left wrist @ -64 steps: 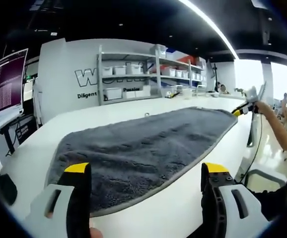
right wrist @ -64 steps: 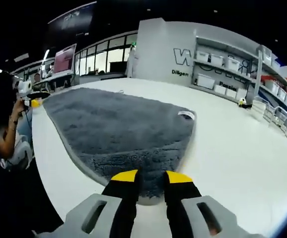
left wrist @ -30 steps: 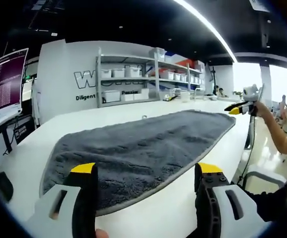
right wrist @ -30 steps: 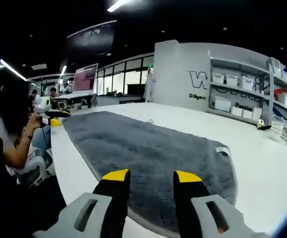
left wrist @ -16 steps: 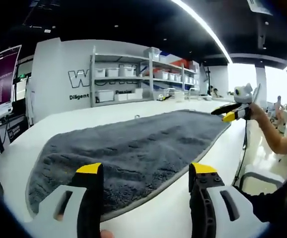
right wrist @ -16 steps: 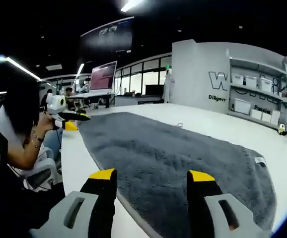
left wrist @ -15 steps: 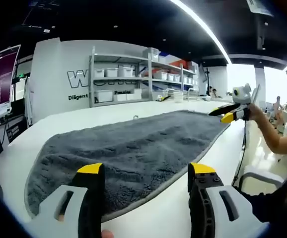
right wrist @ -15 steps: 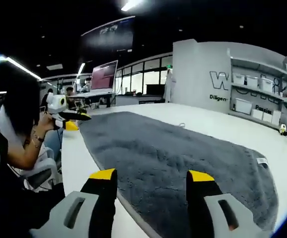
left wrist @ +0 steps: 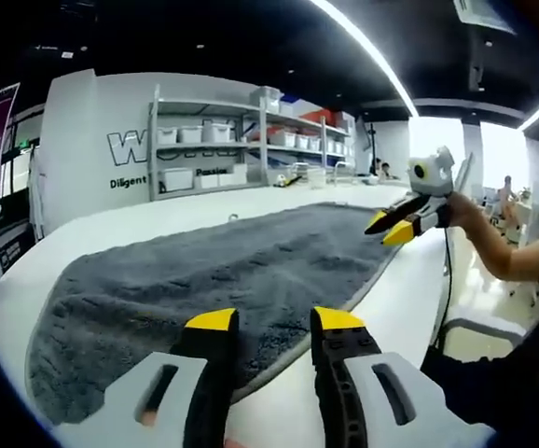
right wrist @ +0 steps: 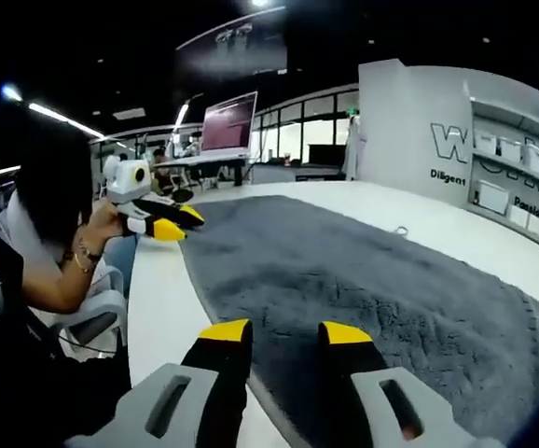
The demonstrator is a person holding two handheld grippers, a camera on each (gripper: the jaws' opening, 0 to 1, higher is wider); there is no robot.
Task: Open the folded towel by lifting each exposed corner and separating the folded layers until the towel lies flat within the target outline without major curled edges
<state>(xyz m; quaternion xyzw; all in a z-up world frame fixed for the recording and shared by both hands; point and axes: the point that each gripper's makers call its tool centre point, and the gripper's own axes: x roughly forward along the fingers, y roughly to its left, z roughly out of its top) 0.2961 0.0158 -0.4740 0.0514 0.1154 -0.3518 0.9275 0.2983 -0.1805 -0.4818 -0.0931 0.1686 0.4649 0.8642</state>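
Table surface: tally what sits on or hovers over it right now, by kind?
Grey towel: 1
White table: 1
Grippers, left gripper and right gripper: 2
Total: 4

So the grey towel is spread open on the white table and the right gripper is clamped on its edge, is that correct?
Not quite: the right gripper is not clamped on the edge. In the right gripper view its jaws stand apart above the grey towel, holding nothing. The towel does lie spread open on the white table.
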